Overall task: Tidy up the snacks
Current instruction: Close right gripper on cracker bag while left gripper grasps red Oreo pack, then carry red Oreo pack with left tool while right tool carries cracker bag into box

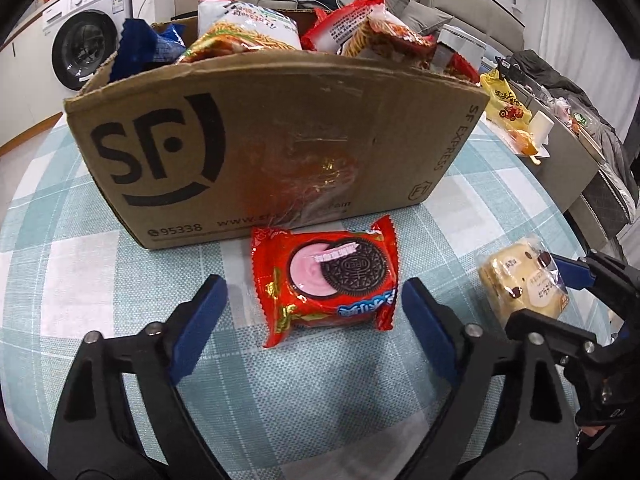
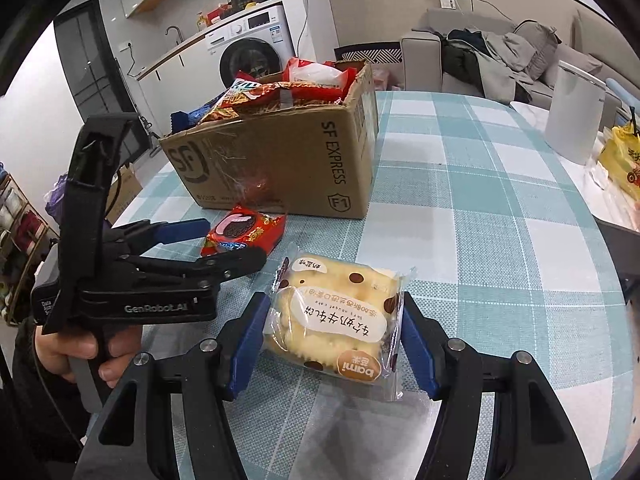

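Observation:
A red Oreo packet [image 1: 326, 280] lies flat on the checked tablecloth in front of the SF cardboard box [image 1: 248, 140]. My left gripper [image 1: 316, 308] is open, its blue pads apart on either side of the packet's near end. A yellow cake packet [image 2: 340, 320] lies to the right. My right gripper [image 2: 334, 344] has its pads against both sides of the cake packet, which still rests on the cloth. The cake packet [image 1: 524, 280] and the right gripper [image 1: 560, 300] also show in the left wrist view. The Oreo packet [image 2: 244, 234], left gripper [image 2: 224, 244] and box [image 2: 288, 164] also show in the right wrist view.
The box is heaped with noodle and snack bags [image 1: 256, 28]. A white cylindrical appliance [image 2: 576, 116] and a yellow snack bag [image 2: 624, 164] stand at the table's right. A washing machine [image 2: 252, 52] and a sofa with clothes [image 2: 500, 60] are beyond the table.

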Demonstrator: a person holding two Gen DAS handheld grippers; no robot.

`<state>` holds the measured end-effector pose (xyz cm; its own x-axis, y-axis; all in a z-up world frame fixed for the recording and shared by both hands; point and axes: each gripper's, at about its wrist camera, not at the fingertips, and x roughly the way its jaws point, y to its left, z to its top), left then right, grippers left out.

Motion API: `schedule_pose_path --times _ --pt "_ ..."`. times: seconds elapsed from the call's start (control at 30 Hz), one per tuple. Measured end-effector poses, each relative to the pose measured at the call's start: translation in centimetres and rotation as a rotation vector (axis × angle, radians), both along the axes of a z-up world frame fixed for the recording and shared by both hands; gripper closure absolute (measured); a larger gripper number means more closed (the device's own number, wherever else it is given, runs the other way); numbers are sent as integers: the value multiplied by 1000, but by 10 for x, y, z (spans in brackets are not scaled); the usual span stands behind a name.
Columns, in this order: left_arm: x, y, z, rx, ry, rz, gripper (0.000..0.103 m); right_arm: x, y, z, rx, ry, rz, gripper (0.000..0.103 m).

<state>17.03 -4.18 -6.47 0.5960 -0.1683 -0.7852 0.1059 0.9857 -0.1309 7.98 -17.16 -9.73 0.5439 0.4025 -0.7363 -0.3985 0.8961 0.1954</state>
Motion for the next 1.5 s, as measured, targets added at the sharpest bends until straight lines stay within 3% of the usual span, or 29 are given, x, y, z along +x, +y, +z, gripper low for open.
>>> schedule_pose_path --times 0.13,0.3,0.83,1.5 --pt "5 -3 0 -9 -6 0 26 0 0 0 0 1 -2 39" --pt "1 -8 1 -19 -17 -37 55 1 -1 0 5 5 -11 39" --pt "-37 3 27 -26 -102 -38 56 0 -3 8 43 -30 -21 39" --pt "-81 43 123 -34 -286 0 56 8 6 65 114 -153 -38 39"
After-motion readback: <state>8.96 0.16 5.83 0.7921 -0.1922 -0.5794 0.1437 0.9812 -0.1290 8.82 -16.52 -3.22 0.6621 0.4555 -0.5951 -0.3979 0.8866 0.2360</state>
